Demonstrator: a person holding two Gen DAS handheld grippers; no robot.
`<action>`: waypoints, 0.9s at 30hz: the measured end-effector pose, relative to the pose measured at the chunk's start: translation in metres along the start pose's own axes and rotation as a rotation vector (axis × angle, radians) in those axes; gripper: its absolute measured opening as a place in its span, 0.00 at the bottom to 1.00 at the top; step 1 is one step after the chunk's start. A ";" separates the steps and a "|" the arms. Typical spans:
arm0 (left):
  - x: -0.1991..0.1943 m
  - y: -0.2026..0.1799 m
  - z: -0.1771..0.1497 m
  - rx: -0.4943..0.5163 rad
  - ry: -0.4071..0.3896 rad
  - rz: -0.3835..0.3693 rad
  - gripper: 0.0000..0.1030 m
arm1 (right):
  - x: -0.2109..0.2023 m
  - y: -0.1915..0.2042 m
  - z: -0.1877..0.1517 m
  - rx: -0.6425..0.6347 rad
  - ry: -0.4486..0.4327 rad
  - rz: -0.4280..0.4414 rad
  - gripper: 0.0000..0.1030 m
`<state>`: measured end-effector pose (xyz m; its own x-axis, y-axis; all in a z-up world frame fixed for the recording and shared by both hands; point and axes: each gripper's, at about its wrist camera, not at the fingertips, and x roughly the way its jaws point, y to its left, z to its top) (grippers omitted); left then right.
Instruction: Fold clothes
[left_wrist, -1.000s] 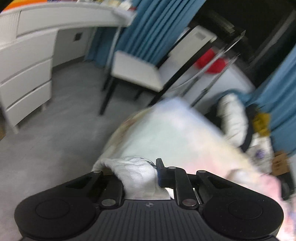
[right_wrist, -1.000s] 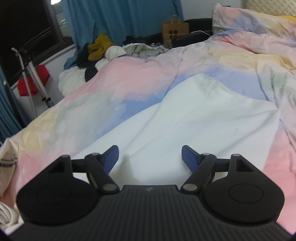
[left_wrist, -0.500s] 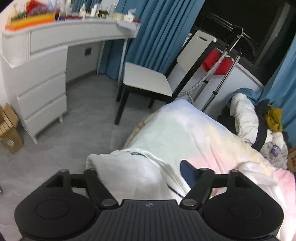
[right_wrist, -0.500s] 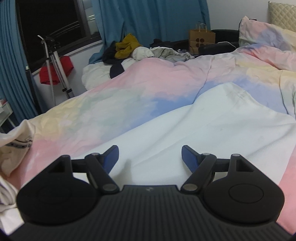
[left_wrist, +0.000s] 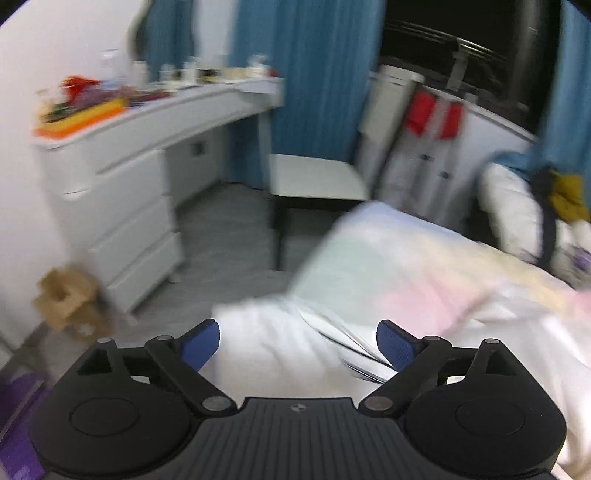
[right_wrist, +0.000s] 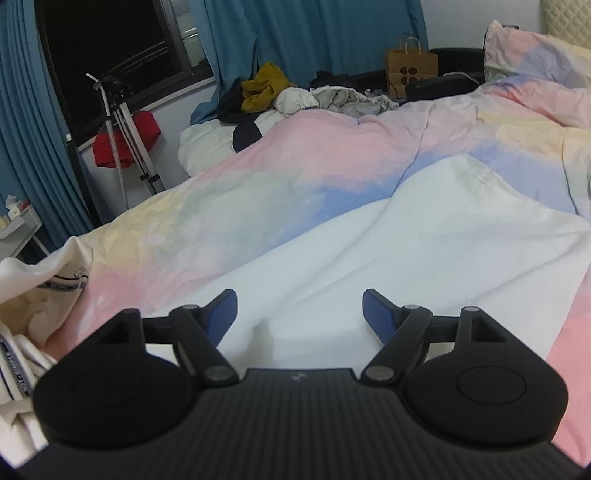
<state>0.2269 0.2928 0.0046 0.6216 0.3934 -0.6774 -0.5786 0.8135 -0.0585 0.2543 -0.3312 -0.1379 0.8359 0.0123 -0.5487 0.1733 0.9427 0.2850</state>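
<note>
— On the pastel pink, blue and yellow duvet (right_wrist: 295, 177): where does the clothing lie?
— Large white knit garment (right_wrist: 424, 251) spread flat, directly beneath and ahead of the right gripper (right_wrist: 299, 314). Jaws apart, nothing between them.
— And the left?
— Left gripper (left_wrist: 297, 341) jaws apart too, empty. Crumpled cream-white garment with dark striped trim (left_wrist: 280, 343) sits between and just below the blue fingertips (left_wrist: 395, 347), at the bed's corner. View blurred.
— Same garment in the right view?
— Likely; it lies bunched at far left (right_wrist: 40, 288), well apart from the right gripper.
— Surroundings?
— White drawer unit (left_wrist: 122, 229), white chair (left_wrist: 317, 181).
</note>
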 end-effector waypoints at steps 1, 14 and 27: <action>-0.004 0.004 -0.001 -0.006 -0.002 0.002 0.91 | 0.000 0.000 0.001 0.005 0.000 0.002 0.74; -0.027 -0.261 -0.016 0.414 0.036 -0.445 0.91 | 0.001 0.001 0.003 0.003 0.016 -0.022 0.74; 0.118 -0.450 -0.096 0.941 0.176 0.068 0.77 | 0.024 -0.009 0.001 0.074 0.066 0.012 0.74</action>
<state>0.5100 -0.0685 -0.1198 0.4699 0.4449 -0.7624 0.0986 0.8319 0.5461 0.2735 -0.3395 -0.1525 0.8022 0.0476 -0.5952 0.2035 0.9154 0.3474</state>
